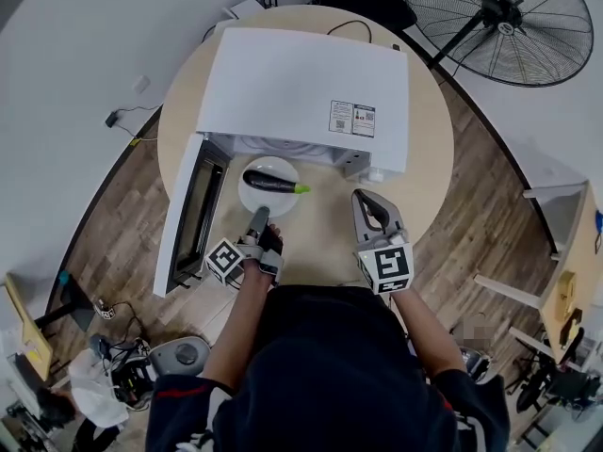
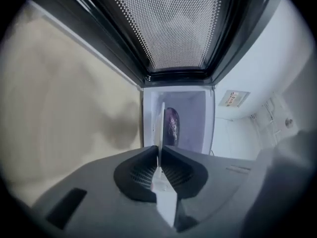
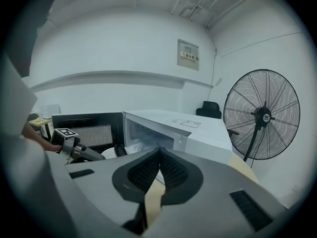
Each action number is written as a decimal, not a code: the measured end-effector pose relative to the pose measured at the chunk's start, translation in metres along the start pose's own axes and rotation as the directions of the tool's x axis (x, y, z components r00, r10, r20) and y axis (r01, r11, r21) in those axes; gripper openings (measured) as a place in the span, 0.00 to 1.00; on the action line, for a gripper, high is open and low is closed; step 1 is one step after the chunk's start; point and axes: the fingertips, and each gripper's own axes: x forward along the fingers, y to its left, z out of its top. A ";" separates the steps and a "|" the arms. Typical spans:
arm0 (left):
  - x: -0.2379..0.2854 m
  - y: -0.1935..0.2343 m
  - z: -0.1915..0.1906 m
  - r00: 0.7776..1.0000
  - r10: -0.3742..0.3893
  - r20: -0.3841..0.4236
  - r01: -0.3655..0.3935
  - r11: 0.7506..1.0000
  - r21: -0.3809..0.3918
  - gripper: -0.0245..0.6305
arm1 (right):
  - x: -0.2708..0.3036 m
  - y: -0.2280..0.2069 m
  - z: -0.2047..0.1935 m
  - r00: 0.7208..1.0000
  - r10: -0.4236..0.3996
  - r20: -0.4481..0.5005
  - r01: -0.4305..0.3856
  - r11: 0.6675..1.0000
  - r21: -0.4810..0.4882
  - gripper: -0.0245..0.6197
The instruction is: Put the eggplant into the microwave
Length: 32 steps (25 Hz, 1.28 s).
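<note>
A dark purple eggplant [image 1: 270, 183] with a green stem lies on a white plate [image 1: 252, 199], just in front of the white microwave's [image 1: 301, 92] open cavity. The microwave door [image 1: 193, 210] is swung open to the left. My left gripper [image 1: 259, 217] is shut on the plate's near rim. In the left gripper view the plate [image 2: 160, 128] shows edge-on between the pads, with the eggplant [image 2: 172, 127] on it and the door mesh [image 2: 173, 24] above. My right gripper [image 1: 364, 197] hovers to the plate's right, shut and empty; its jaws [image 3: 158, 151] meet.
The microwave stands on a round beige table [image 1: 424, 172]. A large black floor fan [image 1: 504, 22] stands at the back right, and the fan [image 3: 262, 115] also shows in the right gripper view. A white router [image 1: 247, 6] sits behind the microwave. Wooden floor surrounds the table.
</note>
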 end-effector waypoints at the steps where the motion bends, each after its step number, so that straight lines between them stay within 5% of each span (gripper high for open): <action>1: 0.004 0.002 0.001 1.000 0.001 -0.002 -0.001 1.000 0.000 0.08 | 0.001 -0.001 -0.001 1.000 0.003 -0.003 -0.003 1.000 -0.001 0.05; 32: 0.101 0.013 0.024 0.999 -0.025 -0.024 0.024 0.999 -0.039 0.08 | 0.017 0.003 -0.031 0.995 0.039 -0.096 -0.037 0.999 0.020 0.05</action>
